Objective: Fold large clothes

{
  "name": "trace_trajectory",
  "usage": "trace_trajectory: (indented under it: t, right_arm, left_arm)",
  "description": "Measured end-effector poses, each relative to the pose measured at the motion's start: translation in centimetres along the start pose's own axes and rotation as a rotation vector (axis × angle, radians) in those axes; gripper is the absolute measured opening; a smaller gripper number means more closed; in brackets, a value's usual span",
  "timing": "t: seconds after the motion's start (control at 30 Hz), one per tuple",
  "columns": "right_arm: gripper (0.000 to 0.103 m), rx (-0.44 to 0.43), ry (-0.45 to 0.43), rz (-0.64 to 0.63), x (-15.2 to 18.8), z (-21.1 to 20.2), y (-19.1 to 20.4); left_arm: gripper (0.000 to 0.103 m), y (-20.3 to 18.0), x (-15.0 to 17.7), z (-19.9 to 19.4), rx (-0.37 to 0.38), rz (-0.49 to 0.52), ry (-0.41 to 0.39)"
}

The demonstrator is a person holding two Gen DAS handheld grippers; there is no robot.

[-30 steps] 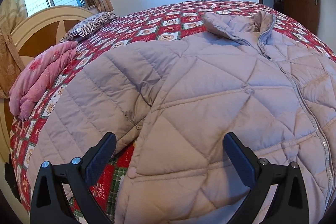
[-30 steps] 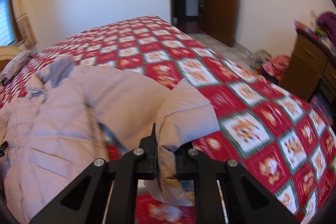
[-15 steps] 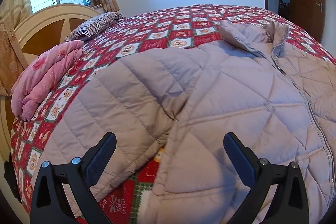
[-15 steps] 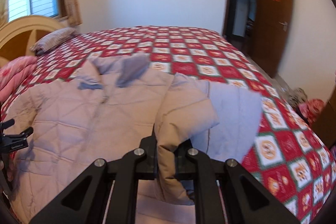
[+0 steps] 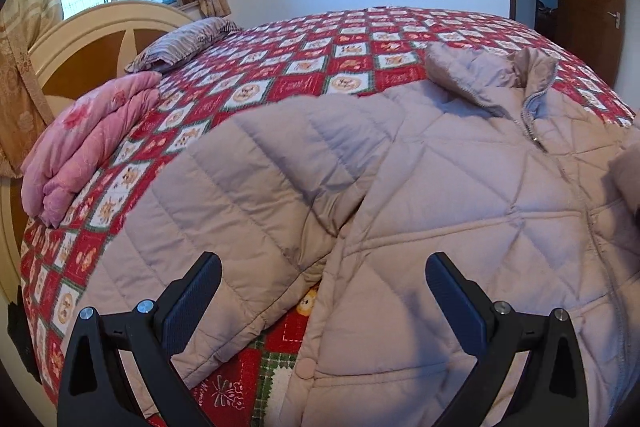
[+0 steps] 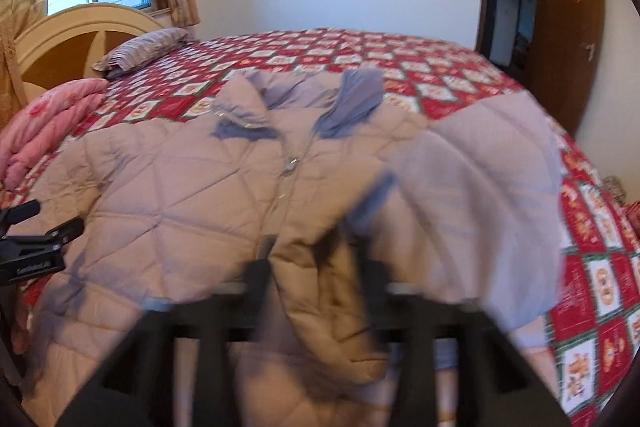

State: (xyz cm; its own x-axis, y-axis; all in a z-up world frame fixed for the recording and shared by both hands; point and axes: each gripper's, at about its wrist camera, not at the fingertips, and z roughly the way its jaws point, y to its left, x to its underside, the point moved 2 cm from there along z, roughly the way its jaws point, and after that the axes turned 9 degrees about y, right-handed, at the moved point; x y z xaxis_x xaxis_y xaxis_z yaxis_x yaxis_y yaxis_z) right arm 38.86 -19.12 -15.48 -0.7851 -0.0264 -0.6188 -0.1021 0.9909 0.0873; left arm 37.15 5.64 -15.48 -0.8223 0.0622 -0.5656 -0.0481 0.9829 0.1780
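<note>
R gripper [image 6: 316, 267], blurred: jaws have just been opening, sleeve cuff [image 6: 340, 303] between them, no longer pinched. L gripper [image 5: 320, 291] wide open, empty, above the jacket [image 5: 420, 187], spread on bed [image 5: 340, 47]. Risk: puffy sleeve springs back, unfolding.

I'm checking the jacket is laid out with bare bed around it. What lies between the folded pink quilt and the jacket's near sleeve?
In the left wrist view, only red patterned bedspread separates the pink quilt from the jacket sleeve; nothing else lies there.
</note>
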Motion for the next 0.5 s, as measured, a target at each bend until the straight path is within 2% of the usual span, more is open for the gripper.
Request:
trace_trajectory:
  t: [0.03,0.1,0.17,0.27,0.37,0.5]
  right_arm:
    - [0.08,-0.01,-0.015,-0.001,0.2,-0.5,0.1]
    - [0.081,-0.002,-0.042,-0.014,0.9,-1.8,0.2]
    - [0.081,-0.037,-0.04,-0.02,1.7,-3.0,0.0]
    - [0.083,-0.064,-0.065,-0.013,3.0,-5.4,-1.1]
    - [0.09,-0.012,-0.099,0.017,3.9,-7.2,-3.4]
    - [0.091,0.09,-0.086,0.075,4.2,-6.9,-6.7]
  left_arm:
    - [0.102,-0.1,-0.2,-0.3,0.001,0.001,-0.007]
    - [0.102,-0.5,-0.6,-1.0,-0.012,0.001,-0.016]
    - [0.102,-1.3,-1.2,-1.7,-0.009,-0.004,-0.021]
    - [0.102,-3.7,-1.8,-3.1,0.051,-0.001,-0.031]
    - [0.102,-7.6,-2.3,-3.8,0.12,0.038,-0.017]
    - [0.102,-14.1,-2.7,-3.1,0.214,0.096,0.048]
